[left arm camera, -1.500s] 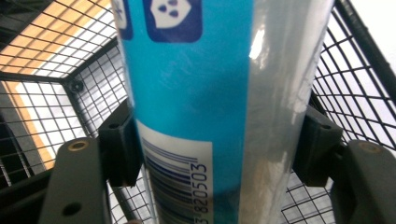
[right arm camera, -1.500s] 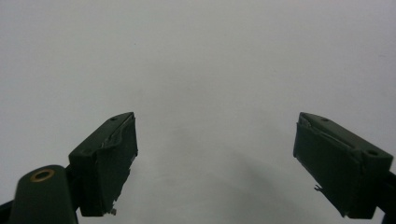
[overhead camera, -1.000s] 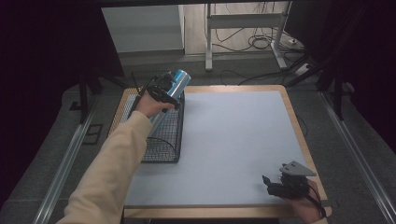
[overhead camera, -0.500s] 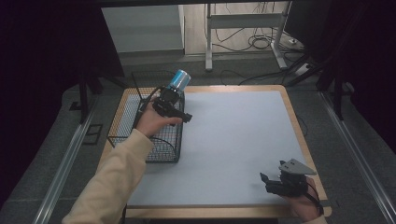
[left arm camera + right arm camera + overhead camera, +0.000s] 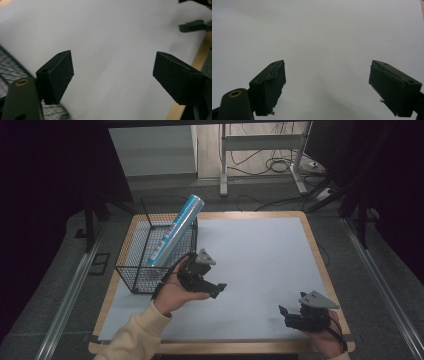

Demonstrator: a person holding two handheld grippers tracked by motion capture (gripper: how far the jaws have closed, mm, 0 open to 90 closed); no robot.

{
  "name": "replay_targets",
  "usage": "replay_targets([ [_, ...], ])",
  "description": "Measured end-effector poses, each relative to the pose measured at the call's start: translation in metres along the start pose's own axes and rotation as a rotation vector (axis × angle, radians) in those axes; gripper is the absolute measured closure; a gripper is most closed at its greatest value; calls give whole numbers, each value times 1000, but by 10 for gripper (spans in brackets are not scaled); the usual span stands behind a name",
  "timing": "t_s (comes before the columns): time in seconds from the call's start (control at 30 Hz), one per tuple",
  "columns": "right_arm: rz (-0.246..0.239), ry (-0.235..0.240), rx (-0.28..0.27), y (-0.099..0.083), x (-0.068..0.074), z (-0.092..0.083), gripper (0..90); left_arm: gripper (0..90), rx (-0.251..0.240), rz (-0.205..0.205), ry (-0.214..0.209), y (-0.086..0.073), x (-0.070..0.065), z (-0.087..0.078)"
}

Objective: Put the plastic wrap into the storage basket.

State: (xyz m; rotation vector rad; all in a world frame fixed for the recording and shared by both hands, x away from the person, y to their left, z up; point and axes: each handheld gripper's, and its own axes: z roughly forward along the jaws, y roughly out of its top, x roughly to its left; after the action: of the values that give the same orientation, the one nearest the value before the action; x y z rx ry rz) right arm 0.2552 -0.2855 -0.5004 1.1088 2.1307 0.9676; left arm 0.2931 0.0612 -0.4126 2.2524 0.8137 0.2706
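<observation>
1. We see the tube (image 5: 176, 229), a long blue and white cylinder, leaning tilted in the wire basket (image 5: 131, 270) at about ten o'clock on the desk (image 5: 260, 250). Its capped top pokes out over the far rim and its lower end is down inside.
2. We judge it light and stiff, with a smooth, rather slippery skin. It would roll if laid flat, so we would take hold across the middle of its length, or just below the top end that stands clear of the wire.
3. Just beside the basket's near right corner, toward the desk's middle, our left tongs (image 5: 214, 288) are empty. The jaws have just been closing a little but are wide apart, with nothing between them.
4. At five o'clock, our right tongs (image 5: 285, 316) rest near the desk's front edge, spread wide and holding nothing.
</observation>
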Motion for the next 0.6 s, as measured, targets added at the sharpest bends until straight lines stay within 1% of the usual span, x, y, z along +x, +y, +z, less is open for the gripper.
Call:
replay_targets([
  [0.03, 0, 0, 0, 0, 0, 0, 142, 169, 0, 0, 0, 0, 0, 0],
  [0.07, 3, -3, -1, 0, -1, -1, 142, 169, -7, -5, -26, -8, -7, 4],
  [0.1, 3, -3, -1, 0, -1, -1, 142, 170, -7, -5, -26, -8, -7, 4],
  [0.13, -3, -5, -4, -1, -1, -1, 142, 170, -13, -7, -46, -17, -12, 7],
  [0.17, -3, -5, -4, -1, -1, -1, 142, 171, -13, -7, -46, -17, -12, 7],
  [0.2, 0, -5, -3, -1, -1, -1, 142, 172, -21, -10, -48, -26, -16, 10],
  [0.23, 0, -5, -3, -1, -1, -1, 142, 172, -21, -10, -48, -26, -16, 10],
  [0.3, 0, -5, -2, -1, -1, -1, 142, 173, -17, -18, -59, -34, -18, 14],
  [0.33, -4, -3, -3, -1, 0, -1, 142, 173, 5, -21, -58, -42, -20, 17],
  [0.37, -4, -3, -3, -1, 0, -1, 142, 173, 5, -21, -58, -42, -20, 17],
  [0.4, -9, -2, -3, 0, 0, 0, 142, 173, 17, -16, -57, -50, -21, 18],
  [0.43, -11, -2, -5, 0, 0, 0, 142, 173, 18, -26, -60, -54, -22, 19],
  [0.47, -13, -2, -6, 0, 0, 0, 142, 173, 18, -26, -60, -54, -22, 19],
  [0.5, -13, -2, -6, 0, 0, 0, 142, 173, 16, -32, -58, -57, -21, 20],
  [0.53, -15, -1, -4, -1, 0, 0, 142, 174, 18, -43, -45, -63, -17, 21],
  [0.57, -15, -1, -4, -1, 0, 0, 142, 175, 18, -43, -45, -63, -17, 21],
  [0.6, -17, 0, -3, -1, 0, 0, 142, 174, 17, -54, -42, -65, -16, 22],
])
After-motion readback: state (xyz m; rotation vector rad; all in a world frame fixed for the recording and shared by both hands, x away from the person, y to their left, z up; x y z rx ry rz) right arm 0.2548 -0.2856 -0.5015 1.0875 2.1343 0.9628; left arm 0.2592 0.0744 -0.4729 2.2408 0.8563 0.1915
